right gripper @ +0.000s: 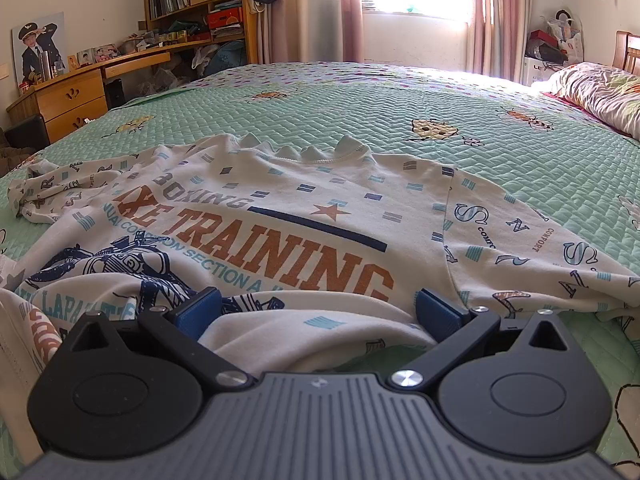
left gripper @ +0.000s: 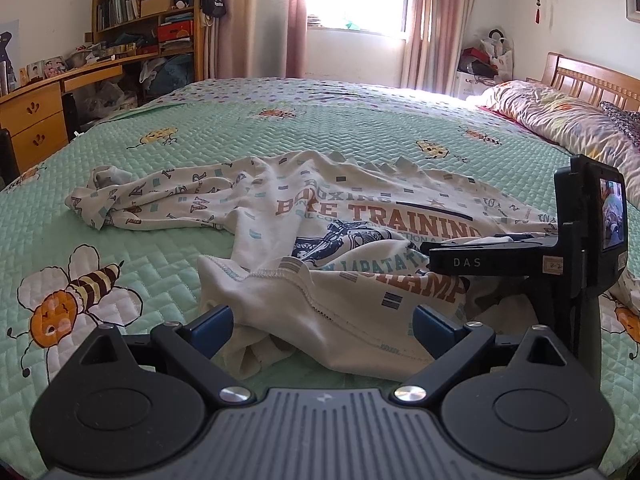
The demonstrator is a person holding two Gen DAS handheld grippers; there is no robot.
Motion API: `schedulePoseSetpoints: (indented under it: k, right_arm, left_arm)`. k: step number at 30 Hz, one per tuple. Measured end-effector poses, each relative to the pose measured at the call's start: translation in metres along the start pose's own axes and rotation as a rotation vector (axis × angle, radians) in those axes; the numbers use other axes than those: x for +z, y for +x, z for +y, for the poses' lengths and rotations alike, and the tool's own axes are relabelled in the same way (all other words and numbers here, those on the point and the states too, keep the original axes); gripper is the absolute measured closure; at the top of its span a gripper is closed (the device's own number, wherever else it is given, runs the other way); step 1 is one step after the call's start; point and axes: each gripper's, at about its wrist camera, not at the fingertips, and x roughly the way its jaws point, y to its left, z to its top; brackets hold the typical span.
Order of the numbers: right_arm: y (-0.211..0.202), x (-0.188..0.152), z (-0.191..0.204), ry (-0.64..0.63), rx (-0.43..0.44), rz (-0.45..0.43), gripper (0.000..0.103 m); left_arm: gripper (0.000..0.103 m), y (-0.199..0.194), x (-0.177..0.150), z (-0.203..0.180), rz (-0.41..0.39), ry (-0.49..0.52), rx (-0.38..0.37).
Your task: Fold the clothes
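Up close on the left, the left gripper [left gripper: 322, 326] sits low over the bed with its blue fingers [left gripper: 212, 330] spread wide, nothing pinched, a turned-up hem of the white printed shirt [left gripper: 340, 248] lying loose between them. Over on the right, the right gripper [right gripper: 318, 312] is parted just as wide, a fold of the same shirt [right gripper: 280, 216] bunched in the gap but not clamped. From the left camera you can see that right gripper [left gripper: 520, 256] side-on, resting on the shirt's lower edge. The shirt sprawls rumpled across the green quilted bedspread [left gripper: 280, 128], print facing up, one sleeve [left gripper: 132, 200] twisted off to the left, collar pointing away. Further back, a rolled floral duvet [left gripper: 560, 116] by the wooden headboard [left gripper: 592, 76], then pink curtains [right gripper: 352, 8] round a bright window
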Motion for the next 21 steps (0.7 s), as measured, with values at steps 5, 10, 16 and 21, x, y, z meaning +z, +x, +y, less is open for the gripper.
schedulePoseSetpoints:
  k: [5,10,16,21]
  right_arm:
    - [0.0000,0.0000,0.0000,0.000,0.000,0.000,0.000]
    - [0.0001,0.0000,0.0000,0.000,0.000,0.000,0.000]
    - [0.0001,0.0000,0.0001,0.000,0.000,0.000,0.000]
    - [0.0001,0.0000,0.0000,0.000,0.000,0.000,0.000]
  left_arm:
    - [0.006,0.0004,-0.0007,0.0000,0.001,0.001,0.001]
    - [0.006,0.0000,-0.0010,0.0004,0.003,0.002,0.004]
    - [0.006,0.0011,-0.0022,-0.0007,0.007,0.005,0.004]
    - [0.006,-0.0003,-0.0025,-0.0034,0.009,0.022,0.001]
